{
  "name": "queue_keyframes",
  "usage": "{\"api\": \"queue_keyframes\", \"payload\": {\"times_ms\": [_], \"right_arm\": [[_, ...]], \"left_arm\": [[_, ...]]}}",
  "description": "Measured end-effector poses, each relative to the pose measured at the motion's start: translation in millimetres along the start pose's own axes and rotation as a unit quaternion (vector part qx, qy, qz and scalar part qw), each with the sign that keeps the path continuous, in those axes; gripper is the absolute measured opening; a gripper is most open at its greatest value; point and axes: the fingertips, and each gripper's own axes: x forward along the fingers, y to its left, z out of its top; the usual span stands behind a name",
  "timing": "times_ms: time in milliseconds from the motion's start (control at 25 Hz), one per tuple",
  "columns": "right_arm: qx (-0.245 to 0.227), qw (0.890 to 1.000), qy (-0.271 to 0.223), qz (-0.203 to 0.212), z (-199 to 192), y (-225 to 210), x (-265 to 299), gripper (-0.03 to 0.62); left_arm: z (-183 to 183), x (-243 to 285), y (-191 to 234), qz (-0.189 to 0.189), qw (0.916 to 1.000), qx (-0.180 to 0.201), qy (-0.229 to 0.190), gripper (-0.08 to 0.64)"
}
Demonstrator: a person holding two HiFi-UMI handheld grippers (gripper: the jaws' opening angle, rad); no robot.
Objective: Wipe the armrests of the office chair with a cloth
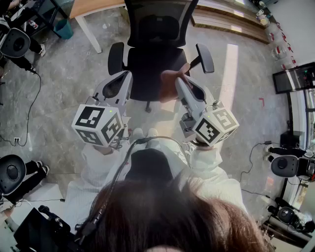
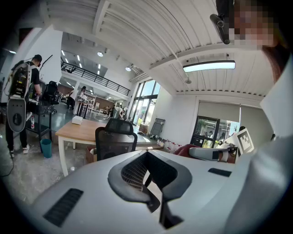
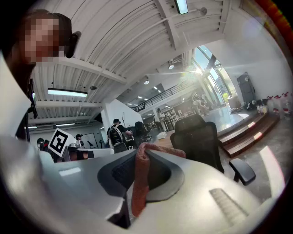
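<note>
The black office chair (image 1: pixel 147 59) stands just ahead of me, with its left armrest (image 1: pixel 116 58) and right armrest (image 1: pixel 204 58) both bare. My right gripper (image 1: pixel 178 79) hovers over the seat's right front, shut on a reddish-brown cloth (image 1: pixel 169 83). In the right gripper view the cloth (image 3: pixel 138 183) hangs folded between the jaws, and the chair (image 3: pixel 197 137) is beyond it. My left gripper (image 1: pixel 127 75) is held over the seat's left front, jaws together with nothing in them. The chair (image 2: pixel 115 137) also shows in the left gripper view, past the left gripper (image 2: pixel 151 157).
A wooden table (image 1: pixel 93 7) stands behind the chair at the left, with a teal bin (image 1: pixel 63 28) beside it. Wooden steps (image 1: pixel 231 22) run along the back right. People with gear stand at the left edge (image 1: pixel 17 44). Cables and equipment (image 1: pixel 290 165) lie at the right.
</note>
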Motion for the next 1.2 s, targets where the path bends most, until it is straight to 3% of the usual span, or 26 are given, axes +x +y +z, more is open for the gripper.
{"api": "queue_keyframes", "payload": {"times_ms": [320,680,1080,1200], "right_arm": [[0.003,1.0,0.001,0.011,3,3,2,0.025],[0.039,0.999,0.01,0.032,-2,-12,14,0.025],[0.053,0.996,0.026,0.073,3,-27,71,0.025],[0.046,0.996,0.035,0.073,-6,-28,128,0.025]], "left_arm": [[-1,-3,0,0.007,0.9999,-0.006,0.004,0.003],[-13,-11,35,0.058,0.9974,-0.041,0.007,0.003],[-13,-28,82,0.128,0.9896,-0.064,0.001,0.003],[-7,-16,133,0.128,0.9896,-0.065,0.001,0.003]]}}
